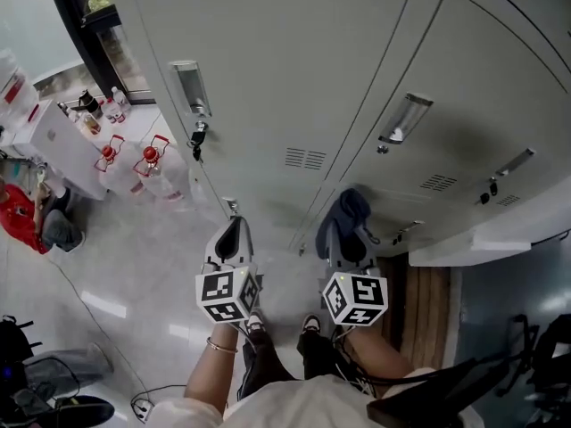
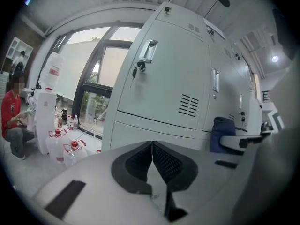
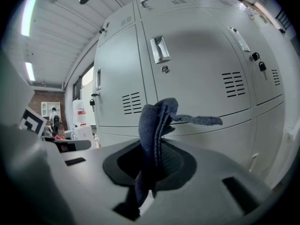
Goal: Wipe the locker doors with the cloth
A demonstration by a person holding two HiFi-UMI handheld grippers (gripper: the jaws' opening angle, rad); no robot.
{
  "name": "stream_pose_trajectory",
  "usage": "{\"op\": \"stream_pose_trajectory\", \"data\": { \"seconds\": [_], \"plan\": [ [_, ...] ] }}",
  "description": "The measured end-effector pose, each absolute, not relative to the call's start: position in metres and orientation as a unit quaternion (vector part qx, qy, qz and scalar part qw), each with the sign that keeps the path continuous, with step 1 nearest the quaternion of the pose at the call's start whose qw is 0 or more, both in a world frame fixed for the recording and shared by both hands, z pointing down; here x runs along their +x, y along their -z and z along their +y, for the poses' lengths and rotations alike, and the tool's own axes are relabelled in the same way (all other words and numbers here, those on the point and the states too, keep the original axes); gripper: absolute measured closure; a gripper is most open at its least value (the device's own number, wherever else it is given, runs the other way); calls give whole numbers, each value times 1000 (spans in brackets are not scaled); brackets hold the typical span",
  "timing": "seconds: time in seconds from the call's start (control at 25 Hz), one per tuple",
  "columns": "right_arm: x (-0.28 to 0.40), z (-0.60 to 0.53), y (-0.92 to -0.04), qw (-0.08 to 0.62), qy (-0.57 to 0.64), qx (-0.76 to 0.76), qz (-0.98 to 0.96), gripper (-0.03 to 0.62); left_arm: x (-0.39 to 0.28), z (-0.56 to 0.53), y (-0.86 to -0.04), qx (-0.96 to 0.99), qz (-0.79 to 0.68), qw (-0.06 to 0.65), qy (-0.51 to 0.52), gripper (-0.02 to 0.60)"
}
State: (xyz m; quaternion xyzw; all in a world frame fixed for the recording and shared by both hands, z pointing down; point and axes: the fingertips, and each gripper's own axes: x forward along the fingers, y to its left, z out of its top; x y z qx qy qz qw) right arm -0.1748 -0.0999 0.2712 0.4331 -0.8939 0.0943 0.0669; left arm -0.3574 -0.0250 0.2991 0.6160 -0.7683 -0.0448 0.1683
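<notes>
Nearest, the right gripper (image 3: 151, 170) clamps the dark blue cloth (image 3: 157, 125) between its jaws. A bunched fold stands up, and a loose tail flops toward the lockers. Beside it the left gripper (image 2: 152, 156) holds nothing, its jaws pressed together. Beyond both stand the grey locker doors (image 1: 268, 78); the cloth is close to them, though I cannot tell whether it touches. Wiping well probably means pressing the fold flat on a panel, sweeping in overlapping strokes, and steering round the recessed handle (image 3: 160, 49) and the hanging keys (image 1: 196, 141).
</notes>
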Motion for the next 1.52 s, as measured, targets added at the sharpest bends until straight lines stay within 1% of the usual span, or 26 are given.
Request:
{"op": "stream_pose_trajectory", "data": {
  "seconds": [0.16, 0.32, 0.52, 0.88, 1.0, 1.2, 1.52],
  "plan": [
    [-200, -94, -291, 68, -87, 433, -895, 548, -384, -13, -329, 608, -776, 163, 29, 572],
    [-221, -88, -316, 78, -86, 430, -895, 548, -405, -3, -354, 603, -777, 180, 19, 572],
    [-260, -72, -330, 86, -37, 412, -906, 547, -433, 11, -382, 588, -787, 185, 10, 572],
    [-337, -47, -329, 65, -17, 373, -926, 546, -463, 28, -388, 587, -783, 208, 11, 572],
    [-355, -43, -335, 62, -21, 370, -927, 546, -478, 29, -385, 585, -783, 211, 17, 572],
    [-384, -38, -343, 60, -22, 362, -930, 546, -506, 36, -392, 579, -791, 196, 23, 572],
    [-427, -32, -348, 51, -13, 347, -936, 546, -543, 53, -405, 561, -801, 207, 28, 572]
  ]
}}
